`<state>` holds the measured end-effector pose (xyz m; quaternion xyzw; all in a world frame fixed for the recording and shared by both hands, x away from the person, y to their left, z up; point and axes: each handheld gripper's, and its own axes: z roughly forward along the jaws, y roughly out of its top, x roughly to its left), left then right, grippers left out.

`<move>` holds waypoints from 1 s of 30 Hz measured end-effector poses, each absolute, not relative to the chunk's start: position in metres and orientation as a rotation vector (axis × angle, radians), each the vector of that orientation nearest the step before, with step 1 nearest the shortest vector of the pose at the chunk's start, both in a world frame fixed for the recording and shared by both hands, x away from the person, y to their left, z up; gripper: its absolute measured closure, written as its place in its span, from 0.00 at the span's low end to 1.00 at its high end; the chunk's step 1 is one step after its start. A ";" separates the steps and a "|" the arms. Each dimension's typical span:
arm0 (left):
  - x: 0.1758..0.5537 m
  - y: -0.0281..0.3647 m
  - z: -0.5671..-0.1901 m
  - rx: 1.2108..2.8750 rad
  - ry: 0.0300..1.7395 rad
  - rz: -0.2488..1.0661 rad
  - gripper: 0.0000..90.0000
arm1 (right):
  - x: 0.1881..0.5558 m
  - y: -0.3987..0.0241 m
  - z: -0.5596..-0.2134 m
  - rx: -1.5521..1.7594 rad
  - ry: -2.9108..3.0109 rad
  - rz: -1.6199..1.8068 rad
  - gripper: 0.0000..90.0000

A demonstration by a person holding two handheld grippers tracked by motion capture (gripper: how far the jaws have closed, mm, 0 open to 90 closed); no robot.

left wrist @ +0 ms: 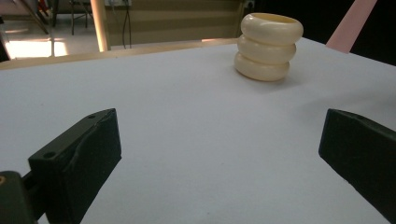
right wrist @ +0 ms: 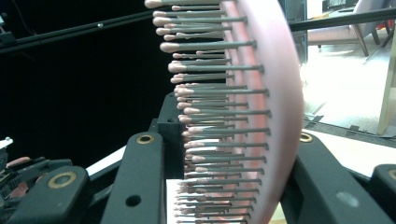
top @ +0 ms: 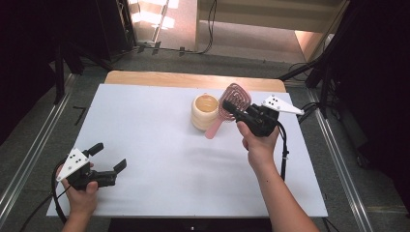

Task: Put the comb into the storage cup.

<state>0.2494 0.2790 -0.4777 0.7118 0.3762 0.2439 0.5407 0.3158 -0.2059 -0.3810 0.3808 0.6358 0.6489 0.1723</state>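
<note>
A pink hairbrush (top: 235, 98) with a vented round head hangs above the table's far right, its handle slanting down to the left beside a cream ribbed cup (top: 204, 112). My right gripper (top: 230, 110) is shut on the brush head; in the right gripper view the bristled brush (right wrist: 261, 93) stands on edge between the two black jaws of that gripper (right wrist: 226, 161). My left gripper (top: 110, 156) rests low at the near left, open and holding nothing. Ahead of this wide-open left gripper (left wrist: 219, 135) I see the cup (left wrist: 268, 46) and the tip of the pink handle (left wrist: 350, 25).
A white sheet (top: 145, 140) covers the table, with a wooden strip (top: 193, 79) bare along the far edge. Dark stands and cables (top: 314, 72) flank the table on the right. Grey floor lies all around.
</note>
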 end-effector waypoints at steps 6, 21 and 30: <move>0.249 0.279 -0.478 1.692 0.892 0.577 0.00 | 0.319 -0.205 -0.378 1.083 1.799 1.845 0.69; 0.249 0.278 -0.478 1.696 0.887 0.576 0.00 | 0.329 -0.205 -0.365 1.068 1.782 1.840 0.69; 0.249 0.278 -0.478 1.700 0.884 0.578 0.00 | 0.334 -0.204 -0.359 1.059 1.771 1.835 0.69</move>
